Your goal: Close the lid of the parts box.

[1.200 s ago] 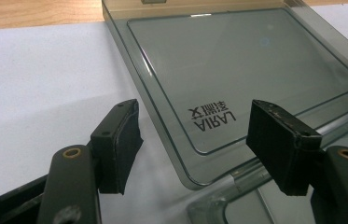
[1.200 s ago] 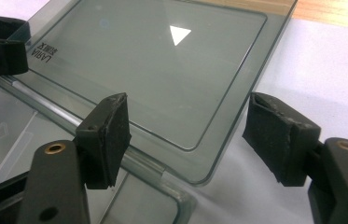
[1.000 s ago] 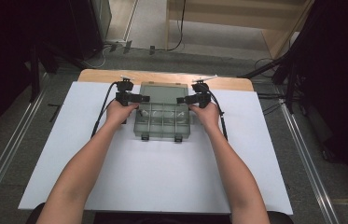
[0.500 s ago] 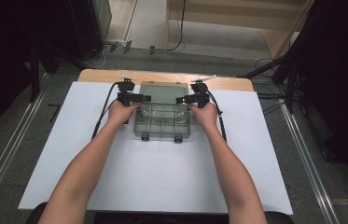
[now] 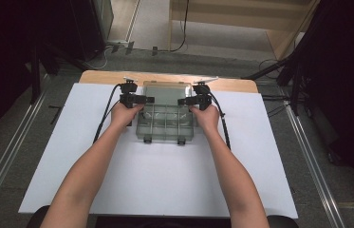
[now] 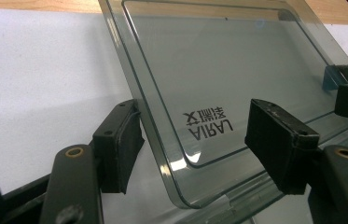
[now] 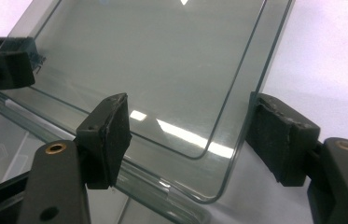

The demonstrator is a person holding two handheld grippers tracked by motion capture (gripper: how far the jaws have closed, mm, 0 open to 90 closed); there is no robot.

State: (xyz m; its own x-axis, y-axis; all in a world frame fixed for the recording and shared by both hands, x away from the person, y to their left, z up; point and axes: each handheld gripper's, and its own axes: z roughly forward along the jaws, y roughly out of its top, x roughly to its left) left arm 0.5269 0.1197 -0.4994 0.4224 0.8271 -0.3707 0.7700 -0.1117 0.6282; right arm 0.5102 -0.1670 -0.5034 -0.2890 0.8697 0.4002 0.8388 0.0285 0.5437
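- Box (image 5: 166,122) sits mid-table, lid (image 6: 218,74) swung up already.
- Left gripper (image 6: 195,140) and right gripper (image 7: 190,126) both gape around the lid's side edges, neither clamped.
- Probably finishing the open next.

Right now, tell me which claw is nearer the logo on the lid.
Left. The left claw straddles the lid corner bearing the logo; the right claw straddles the opposite corner, away from it.

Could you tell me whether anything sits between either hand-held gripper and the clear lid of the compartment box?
Nothing visible does. The lid edge already lies between the open jaws of the left hand-held gripper and of the right hand-held gripper, with no other object in the gaps. The white board around the box is bare.
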